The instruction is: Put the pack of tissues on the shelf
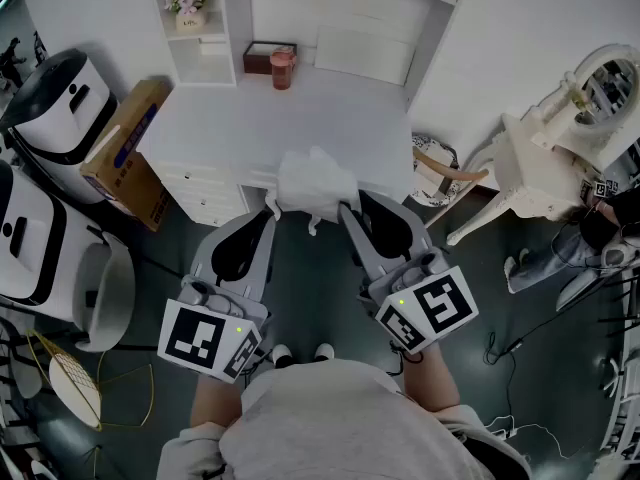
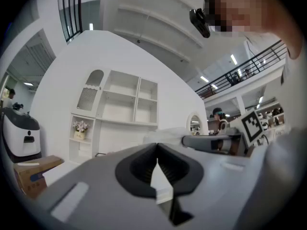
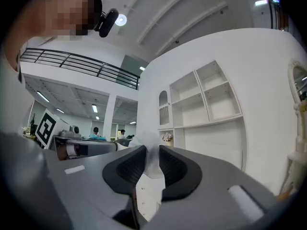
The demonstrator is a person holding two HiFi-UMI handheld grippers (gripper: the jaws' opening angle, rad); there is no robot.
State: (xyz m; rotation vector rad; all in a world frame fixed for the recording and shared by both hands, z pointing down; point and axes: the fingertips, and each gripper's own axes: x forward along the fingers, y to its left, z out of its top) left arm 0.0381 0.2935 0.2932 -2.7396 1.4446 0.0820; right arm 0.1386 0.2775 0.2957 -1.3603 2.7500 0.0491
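The pack of tissues (image 1: 315, 180) is a crinkled white plastic bundle held over the front edge of the white desk (image 1: 250, 118). My left gripper (image 1: 270, 208) is shut on its left corner, and a thin strip of white wrapper shows between the jaws in the left gripper view (image 2: 157, 150). My right gripper (image 1: 345, 210) is shut on the right side, with the wrapper (image 3: 152, 159) pinched between its dark pads. The white shelf unit (image 1: 200, 38) stands at the back of the desk, beyond the pack.
A red cup (image 1: 282, 70) and a brown box (image 1: 262, 56) stand at the back of the desk, with a flower vase (image 1: 190, 8) in the left cubby. A cardboard box (image 1: 130, 153) leans at the desk's left. White robots (image 1: 55, 103) stand left, a white chair (image 1: 530, 168) right.
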